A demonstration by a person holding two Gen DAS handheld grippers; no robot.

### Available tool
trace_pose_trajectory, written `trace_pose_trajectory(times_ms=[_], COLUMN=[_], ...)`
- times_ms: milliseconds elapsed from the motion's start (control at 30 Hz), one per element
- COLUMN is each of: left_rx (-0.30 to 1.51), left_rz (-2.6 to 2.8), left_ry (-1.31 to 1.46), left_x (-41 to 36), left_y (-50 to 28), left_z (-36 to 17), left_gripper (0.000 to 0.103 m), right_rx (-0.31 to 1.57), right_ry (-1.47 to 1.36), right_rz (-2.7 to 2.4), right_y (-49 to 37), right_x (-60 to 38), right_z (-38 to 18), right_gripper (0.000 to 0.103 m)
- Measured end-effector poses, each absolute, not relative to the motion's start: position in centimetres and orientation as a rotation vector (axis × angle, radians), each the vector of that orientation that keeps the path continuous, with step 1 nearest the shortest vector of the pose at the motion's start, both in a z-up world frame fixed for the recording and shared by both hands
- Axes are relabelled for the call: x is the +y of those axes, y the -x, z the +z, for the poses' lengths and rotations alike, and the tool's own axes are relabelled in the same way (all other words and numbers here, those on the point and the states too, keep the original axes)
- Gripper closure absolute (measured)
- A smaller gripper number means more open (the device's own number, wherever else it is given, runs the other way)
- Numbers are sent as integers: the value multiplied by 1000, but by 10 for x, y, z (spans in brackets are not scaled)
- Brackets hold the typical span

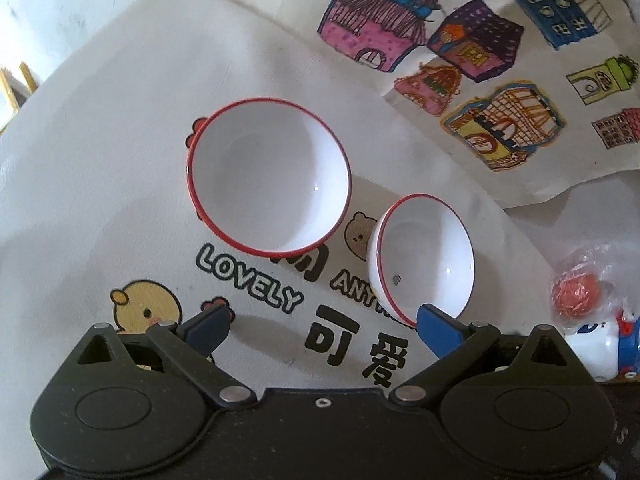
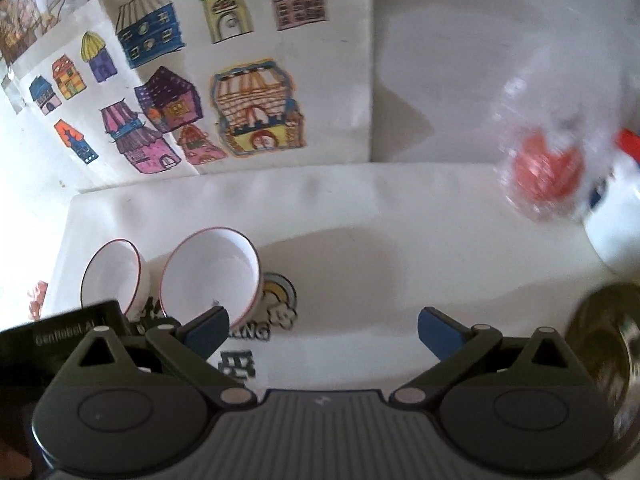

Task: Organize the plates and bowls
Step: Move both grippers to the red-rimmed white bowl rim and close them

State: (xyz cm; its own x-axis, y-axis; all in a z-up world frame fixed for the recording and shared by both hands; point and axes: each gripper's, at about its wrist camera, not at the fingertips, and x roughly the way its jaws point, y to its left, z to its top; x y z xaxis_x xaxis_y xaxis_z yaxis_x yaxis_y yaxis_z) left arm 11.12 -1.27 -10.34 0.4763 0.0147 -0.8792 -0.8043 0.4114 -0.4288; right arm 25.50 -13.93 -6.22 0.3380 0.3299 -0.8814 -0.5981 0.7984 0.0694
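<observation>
Left wrist view: we saw both bowls, larger [image 1: 268, 176] and smaller [image 1: 426, 258], mouths up; our left gripper [image 1: 322, 326] and right gripper [image 2: 322, 326] gaped wide, empty

Two white bowls, the larger [image 1: 268, 176] and the smaller [image 1: 426, 258], carried thin red rims; the white cloth [image 1: 120, 120] beneath bore a yellow chick, a brown bear and black lettering. A second cloth [image 1: 460, 60] showed hand-coloured houses in pink, purple, blue, orange and yellow. Black grippers, left [image 1: 324, 328] and right [image 2: 324, 330], had blue fingertips [image 1: 438, 334]. A clear bag [image 1: 576, 292] held something red; a gold-toned object [image 2: 608, 360] sat at the right wrist view's edge
</observation>
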Motion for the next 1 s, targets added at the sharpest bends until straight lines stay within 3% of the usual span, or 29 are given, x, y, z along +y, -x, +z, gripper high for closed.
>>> trace_pose_trajectory(times_ms=[667, 1000], left_rx=[910, 907], left_rz=[750, 728], left_ry=[1022, 986], left_x=[-11, -14], left_y=[-110, -114], left_z=[-106, -107], left_gripper=[3, 14], right_rx=[1024, 1077], right_ry=[377, 399], right_rz=[682, 715], right_y=[-281, -281], right_x=[-109, -94], right_z=[-74, -89], right_gripper=[2, 21])
